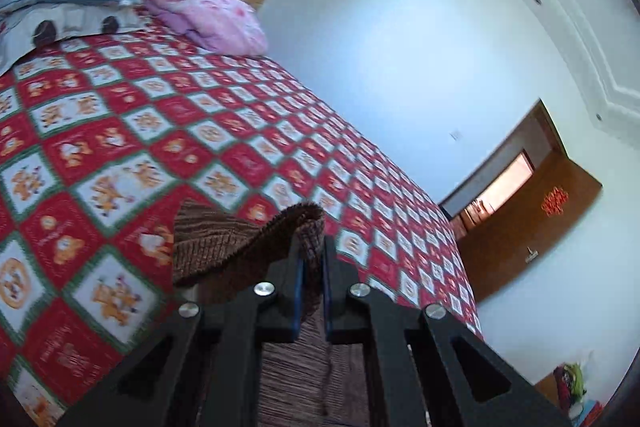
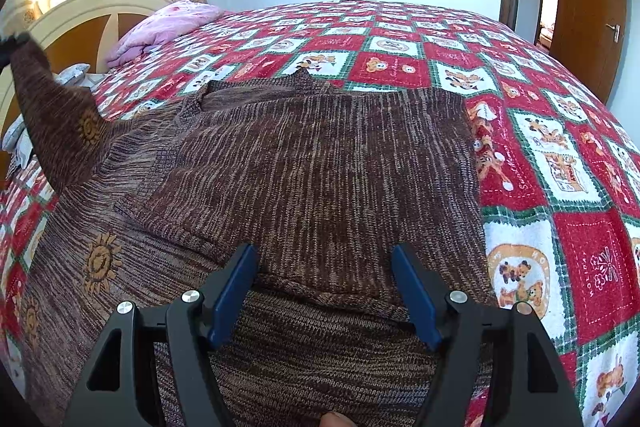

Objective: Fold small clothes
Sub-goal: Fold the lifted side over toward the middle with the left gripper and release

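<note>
Brown knit sweater point(image 2: 320, 163) looks 1 side folded; my left claw point(image 1: 311, 263) pinches its sleeve, right claw point(image 2: 324, 291) open above it.

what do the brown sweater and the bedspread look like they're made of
Brown sweater: a knit, probably wool or acrylic yarn; ribbed rows of mixed brown strands show, matte. Bedspread: looks like soft woven or terry-like cotton with a slightly fuzzy printed surface; the fibre is uncertain.

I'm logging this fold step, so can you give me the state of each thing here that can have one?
Left gripper: shut on the sleeve.
Right gripper: open, above the sweater, holding nothing.
Sleeve: lifted off the bed.
Sweater: spread on the bedspread, partly folded.
Door: open.
</note>
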A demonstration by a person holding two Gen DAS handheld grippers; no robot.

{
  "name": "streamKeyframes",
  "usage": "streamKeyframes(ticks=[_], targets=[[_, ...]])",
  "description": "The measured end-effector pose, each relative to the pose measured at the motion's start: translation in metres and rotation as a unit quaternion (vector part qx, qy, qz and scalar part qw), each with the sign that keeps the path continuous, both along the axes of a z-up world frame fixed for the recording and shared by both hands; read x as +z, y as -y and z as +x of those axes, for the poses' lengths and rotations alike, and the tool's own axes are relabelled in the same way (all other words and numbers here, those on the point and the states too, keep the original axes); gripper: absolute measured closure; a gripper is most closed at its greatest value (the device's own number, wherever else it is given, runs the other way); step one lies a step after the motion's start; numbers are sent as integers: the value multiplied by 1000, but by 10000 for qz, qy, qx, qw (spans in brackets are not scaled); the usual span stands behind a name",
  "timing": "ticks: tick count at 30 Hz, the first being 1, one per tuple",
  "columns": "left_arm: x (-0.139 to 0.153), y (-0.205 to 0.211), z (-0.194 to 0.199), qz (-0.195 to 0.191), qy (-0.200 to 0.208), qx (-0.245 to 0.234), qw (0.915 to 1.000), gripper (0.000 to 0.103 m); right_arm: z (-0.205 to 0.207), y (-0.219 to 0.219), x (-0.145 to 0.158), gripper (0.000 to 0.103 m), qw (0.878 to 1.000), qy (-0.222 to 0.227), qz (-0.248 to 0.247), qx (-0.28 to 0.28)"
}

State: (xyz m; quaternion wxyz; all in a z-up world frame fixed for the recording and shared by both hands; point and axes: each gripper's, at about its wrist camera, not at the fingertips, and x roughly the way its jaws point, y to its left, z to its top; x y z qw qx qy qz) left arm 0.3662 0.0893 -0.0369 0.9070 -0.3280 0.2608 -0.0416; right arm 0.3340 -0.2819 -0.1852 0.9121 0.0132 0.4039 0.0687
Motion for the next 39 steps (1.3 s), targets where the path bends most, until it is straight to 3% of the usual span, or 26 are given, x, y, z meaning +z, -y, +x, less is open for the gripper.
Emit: streamKeyframes(ticks=[4,7,12,14,18,20,22,24,25,26,29,30,31,33,35,39], targets=[[-7,56,5,312,15,-424,9986,95,0,6,0,31,9997,9,250,-6],[-29,105,9,528,-135,-826,9951,95,0,9,1,30,9992,15,401,-10],[-83,178,9,1387,-553,-1240,9810,94,0,17,1,30,9973,39,732,-39],[-99,192,7,1550,-756,-1399,9750,94,1,21,1,30,9960,41,893,-45],[-103,208,-5,1959,-760,-1718,9625,92,1,24,0,30,9947,46,1029,-47],[-92,204,-18,2336,-454,-1737,9556,77,1,23,0,30,9948,50,1013,-45],[-82,192,-31,2674,-146,-1553,9509,41,1,24,0,30,9947,58,1023,-44],[-75,169,-38,3125,98,-1103,9434,24,1,25,0,30,9944,69,1056,-44],[-76,156,-37,3364,98,-860,9377,20,0,26,0,30,9942,75,1071,-45],[-81,140,-34,3729,-30,-522,9264,18,0,26,0,30,9941,79,1083,-46],[-111,100,-10,4801,-737,380,8733,15,-1,27,0,30,9937,105,1118,-53],[-123,88,-1,4862,-1010,396,8671,15,-2,28,0,30,9937,116,1115,-58],[-134,79,7,4808,-1280,343,8667,15,-3,27,1,30,9939,133,1094,-75],[-152,55,24,4274,-1902,154,8837,15,-8,24,7,30,9958,228,860,-225],[-151,50,25,4098,-1891,100,8923,13,-8,14,14,30,9979,173,548,-291],[-154,49,18,4132,-1746,244,8934,9,6,-42,41,30,9995,249,67,183]])
